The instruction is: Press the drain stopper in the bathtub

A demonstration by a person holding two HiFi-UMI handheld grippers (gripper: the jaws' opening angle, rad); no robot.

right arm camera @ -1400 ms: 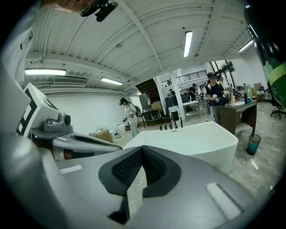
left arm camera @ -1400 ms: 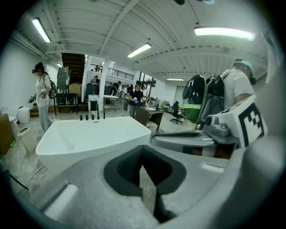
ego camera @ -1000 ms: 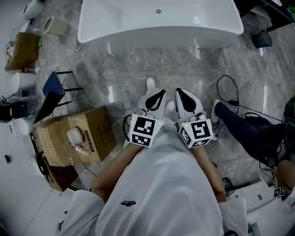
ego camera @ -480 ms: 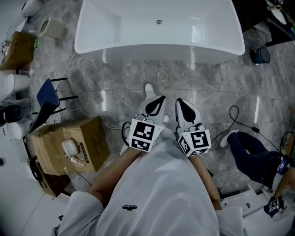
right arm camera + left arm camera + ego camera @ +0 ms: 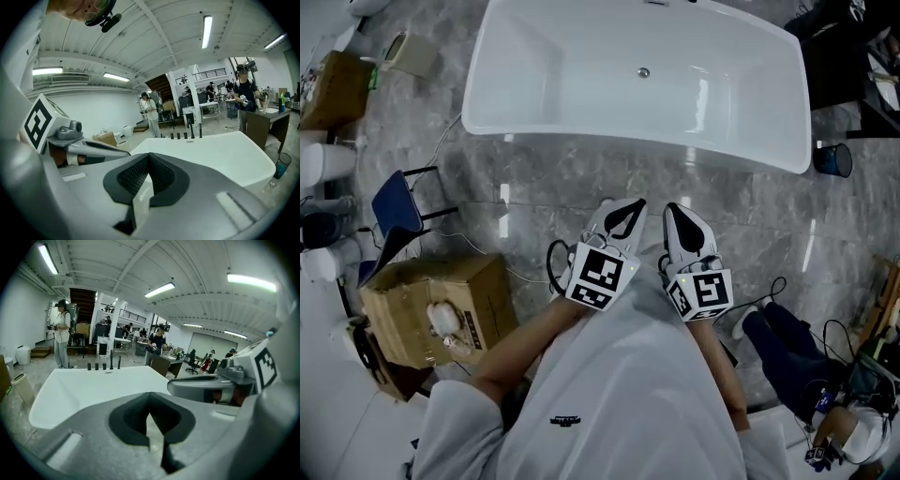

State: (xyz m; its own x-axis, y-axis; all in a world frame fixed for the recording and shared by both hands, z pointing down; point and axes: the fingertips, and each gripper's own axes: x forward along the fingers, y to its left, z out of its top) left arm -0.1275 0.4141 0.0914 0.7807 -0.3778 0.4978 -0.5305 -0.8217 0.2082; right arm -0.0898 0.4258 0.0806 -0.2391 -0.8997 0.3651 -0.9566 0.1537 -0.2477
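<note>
A white freestanding bathtub (image 5: 581,75) lies across the top of the head view, with a small round metal drain stopper (image 5: 643,72) in its floor. Both grippers hover side by side over the grey marble floor, short of the tub's near rim and pointing at it. The left gripper (image 5: 630,208) is shut with nothing in it, and so is the right gripper (image 5: 673,212). In the left gripper view the left gripper (image 5: 151,398) has its jaws closed, the tub (image 5: 84,390) beyond. The right gripper (image 5: 149,160) likewise faces the tub (image 5: 215,152). Neither gripper view shows the stopper.
A cardboard box (image 5: 431,305) and a blue chair (image 5: 394,202) stand left of me. Cables trail over the floor. A blue bin (image 5: 832,159) sits by the tub's right end. Another person's legs (image 5: 787,347) are at the lower right. Black taps (image 5: 103,365) line the tub's far rim.
The tub has come lower and fuller into the head view, and both shut grippers are closer to its near rim. The person at the right has shifted toward the lower right.
</note>
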